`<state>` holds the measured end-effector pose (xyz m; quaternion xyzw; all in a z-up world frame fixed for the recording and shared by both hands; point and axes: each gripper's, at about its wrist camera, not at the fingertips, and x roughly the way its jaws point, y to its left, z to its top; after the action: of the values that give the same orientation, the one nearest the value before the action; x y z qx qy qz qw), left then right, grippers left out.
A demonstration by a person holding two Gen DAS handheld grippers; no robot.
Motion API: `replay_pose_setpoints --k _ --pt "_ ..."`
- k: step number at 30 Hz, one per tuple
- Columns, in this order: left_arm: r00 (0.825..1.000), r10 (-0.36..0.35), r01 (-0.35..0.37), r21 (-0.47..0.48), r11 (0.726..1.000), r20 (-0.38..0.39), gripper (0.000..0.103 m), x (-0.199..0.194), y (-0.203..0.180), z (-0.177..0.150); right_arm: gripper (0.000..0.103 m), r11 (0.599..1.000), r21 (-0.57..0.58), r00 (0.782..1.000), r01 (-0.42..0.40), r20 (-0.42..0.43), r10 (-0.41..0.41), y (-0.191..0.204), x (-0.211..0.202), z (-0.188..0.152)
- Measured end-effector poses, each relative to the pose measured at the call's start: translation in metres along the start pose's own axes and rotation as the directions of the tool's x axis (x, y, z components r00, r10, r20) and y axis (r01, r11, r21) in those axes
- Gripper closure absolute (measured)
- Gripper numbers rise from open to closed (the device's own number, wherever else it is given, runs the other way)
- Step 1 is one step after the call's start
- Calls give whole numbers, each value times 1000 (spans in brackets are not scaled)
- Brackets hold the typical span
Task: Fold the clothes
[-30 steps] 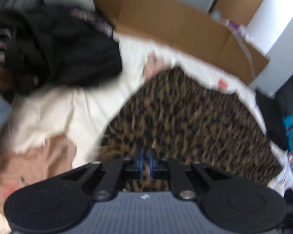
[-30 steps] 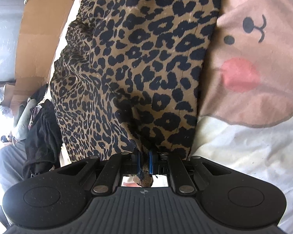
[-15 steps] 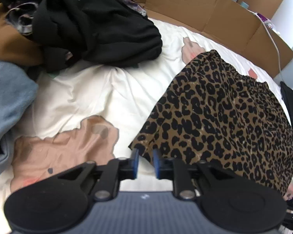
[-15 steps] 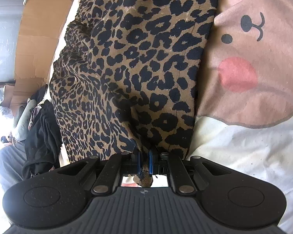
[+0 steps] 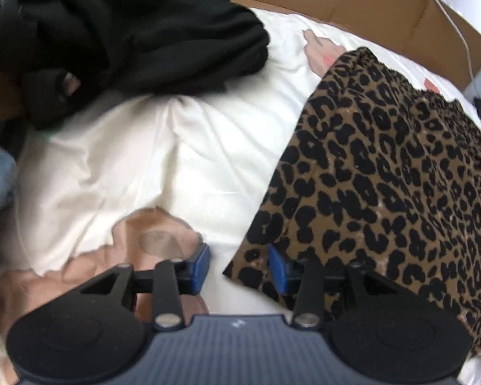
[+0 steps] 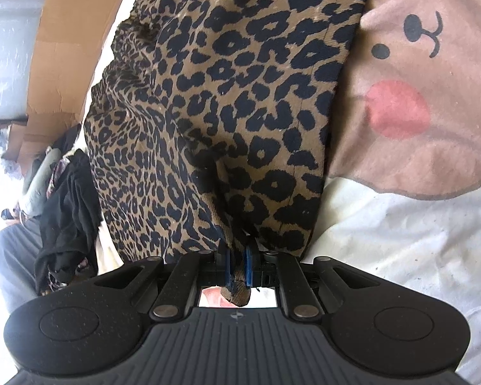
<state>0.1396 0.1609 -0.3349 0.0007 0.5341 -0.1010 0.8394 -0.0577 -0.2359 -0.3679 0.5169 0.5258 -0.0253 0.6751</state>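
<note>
Right wrist view: the right hand-held gripper (image 6: 237, 266) is clenched on a corner of the leopard garment (image 6: 227, 102), which runs away toward 12 o'clock over the white bed (image 6: 400, 250). The left hand-held gripper (image 5: 239, 268) is released, jaws wide, with the garment's near corner (image 5: 240, 269) between its pads. It looks mid-fold. To do it well, keep the right pinch firm and the edge taut, seat the left pads fully on cloth only, not the sheet, then move both corners together.

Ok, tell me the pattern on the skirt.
Leopard print, black spots on brown skirt; clearest in the right wrist view.
</note>
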Motion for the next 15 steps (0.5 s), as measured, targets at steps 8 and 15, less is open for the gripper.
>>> replay_pose_setpoints --k 8,15 --pt "995 -63 59 -49 997 -72 98 -1 9 -2 95 1000 22 1000 -10 0 10 0 -3 -2" --pt "998 -53 54 17 998 -41 101 -37 1 18 96 998 -52 999 -41 -14 41 19 -9 -3"
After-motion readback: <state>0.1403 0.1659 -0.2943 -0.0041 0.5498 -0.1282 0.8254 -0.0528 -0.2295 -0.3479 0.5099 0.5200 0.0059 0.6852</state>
